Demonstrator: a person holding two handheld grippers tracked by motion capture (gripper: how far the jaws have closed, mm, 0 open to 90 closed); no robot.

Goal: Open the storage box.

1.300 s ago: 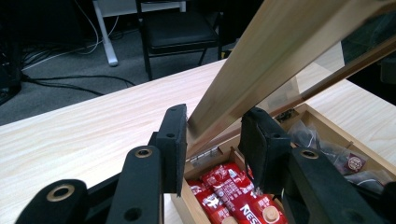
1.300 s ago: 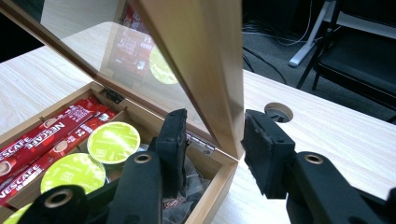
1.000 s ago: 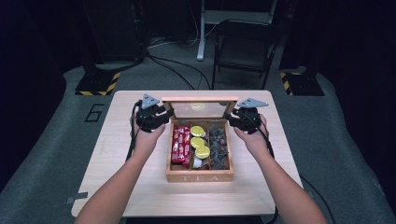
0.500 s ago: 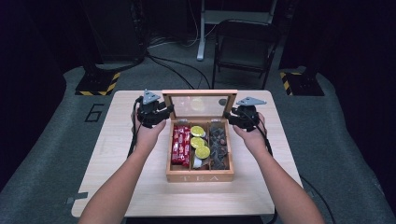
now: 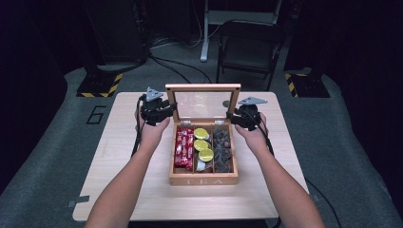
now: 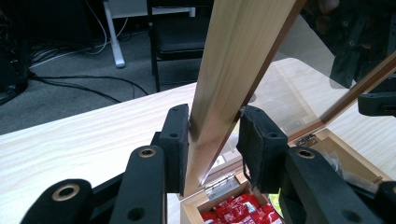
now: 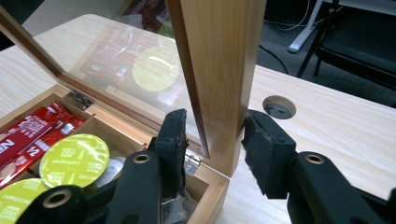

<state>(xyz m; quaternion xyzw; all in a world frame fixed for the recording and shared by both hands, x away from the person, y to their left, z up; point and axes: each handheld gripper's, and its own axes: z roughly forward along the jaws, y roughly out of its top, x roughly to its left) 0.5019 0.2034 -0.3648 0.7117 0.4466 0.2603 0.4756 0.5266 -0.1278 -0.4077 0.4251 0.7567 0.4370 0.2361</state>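
Left gripper [image 6: 212, 144] sat low centre of its own view, jaws clamped on the left side rail of the lid [image 6: 233, 79], pads [image 6: 175, 140] pressing both faces of the wood, gap only as wide as the rail. Right gripper [image 7: 212, 149] was the same story, low centre of its view, jaws astride the right rail of the lid; the left pad touched the inner face, the right pad met the outer edge, so it read as gripped, though contact on that side looked lighter. In the high view the left gripper [image 5: 159, 111] and right gripper [image 5: 244, 118] flanked the lid [image 5: 203, 102], which stood roughly upright at centre frame, hinged to the back of the wooden box [image 5: 203, 179] on the table [image 5: 119, 156]. Inside the box: red packets [image 5: 184, 147] in the left compartment, yellow-topped pods [image 5: 202, 145] in the middle, dark pieces [image 5: 222, 149] in the right one. Handling call: the lid was probably light and stiff but has a clear pane, likely fragile, and smooth wood may slip, so hold the side rails, not the pane, both sides evenly. Small metal hinges [image 7: 79, 99] could twist if one side led.
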